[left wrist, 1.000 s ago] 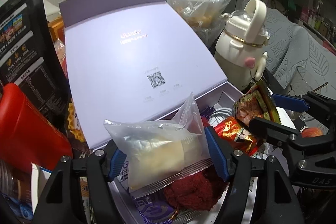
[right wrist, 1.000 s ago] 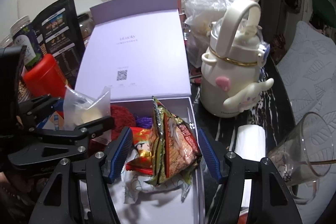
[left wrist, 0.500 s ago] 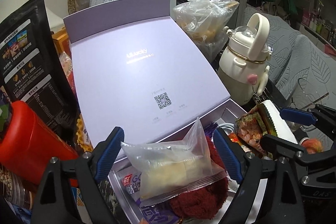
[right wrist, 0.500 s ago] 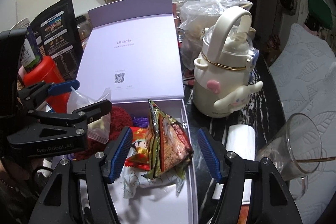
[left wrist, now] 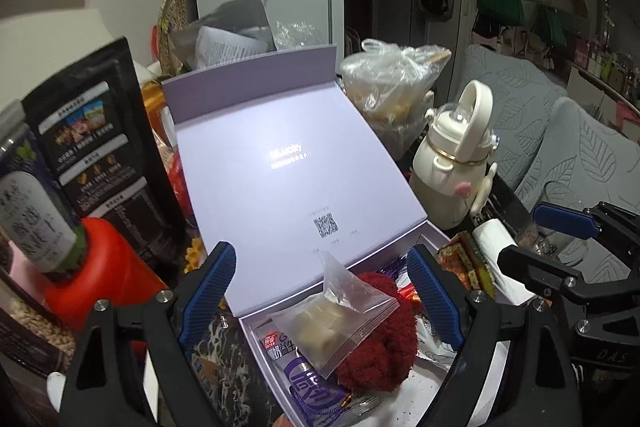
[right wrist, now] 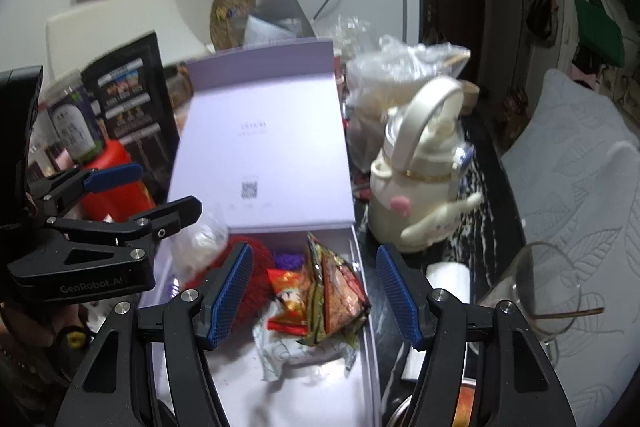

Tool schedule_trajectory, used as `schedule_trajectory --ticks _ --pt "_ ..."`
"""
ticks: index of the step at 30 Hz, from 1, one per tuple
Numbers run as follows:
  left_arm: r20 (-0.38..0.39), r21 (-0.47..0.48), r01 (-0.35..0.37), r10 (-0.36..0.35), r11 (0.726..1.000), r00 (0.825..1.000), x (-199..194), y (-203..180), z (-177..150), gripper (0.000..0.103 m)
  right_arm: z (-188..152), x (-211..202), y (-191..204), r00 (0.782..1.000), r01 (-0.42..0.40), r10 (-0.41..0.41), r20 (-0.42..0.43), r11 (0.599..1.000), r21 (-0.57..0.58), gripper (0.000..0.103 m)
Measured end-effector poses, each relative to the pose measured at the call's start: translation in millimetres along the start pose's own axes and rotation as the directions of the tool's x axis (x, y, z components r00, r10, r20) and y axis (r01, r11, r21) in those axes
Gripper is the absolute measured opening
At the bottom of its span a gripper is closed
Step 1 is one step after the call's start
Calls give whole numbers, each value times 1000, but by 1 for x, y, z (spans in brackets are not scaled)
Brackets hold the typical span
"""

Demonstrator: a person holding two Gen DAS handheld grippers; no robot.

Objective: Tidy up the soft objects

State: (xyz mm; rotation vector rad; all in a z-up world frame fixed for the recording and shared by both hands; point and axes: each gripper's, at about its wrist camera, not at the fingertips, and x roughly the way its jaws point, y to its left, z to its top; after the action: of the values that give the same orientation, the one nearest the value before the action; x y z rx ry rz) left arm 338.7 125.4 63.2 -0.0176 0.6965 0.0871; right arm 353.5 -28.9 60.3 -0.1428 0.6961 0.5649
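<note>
- Inside the open lavender box (left wrist: 404,393), near its left end, your clear packet (left wrist: 334,325) lies on the red fluffy item (left wrist: 382,341), released and touching neither pad.
- Your left gripper (left wrist: 322,297) stands wide above that packet, holding nothing.
- Your right gripper (right wrist: 314,293) is partly spread and empty; the triangular snack pack (right wrist: 340,297) lies in the box below it, free of both pads.
- Both placements look finished, so the step in hand is probably clearing away from the box.
- Next you likely need another soft item from the clutter around the box; steer clear of the cream kettle bottle (right wrist: 416,187) and the glass (right wrist: 532,291) on the right.
</note>
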Motion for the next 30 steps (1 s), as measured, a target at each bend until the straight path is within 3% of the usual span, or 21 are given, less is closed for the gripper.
schedule_trajectory --ticks 15,25,30 --pt "153 7 -16 15 1000 988 -94 -3 13 88 20 -88 27 982 27 -19 188 999 -35 70" --pt "260 25 -11 4 1000 966 -168 -10 4 88 10 -159 44 952 78 -73 298 997 -7 90" --pt "292 40 28 -39 999 955 -199 -13 -8 88 -2 -190 56 939 113 -104 327 994 -7 99"
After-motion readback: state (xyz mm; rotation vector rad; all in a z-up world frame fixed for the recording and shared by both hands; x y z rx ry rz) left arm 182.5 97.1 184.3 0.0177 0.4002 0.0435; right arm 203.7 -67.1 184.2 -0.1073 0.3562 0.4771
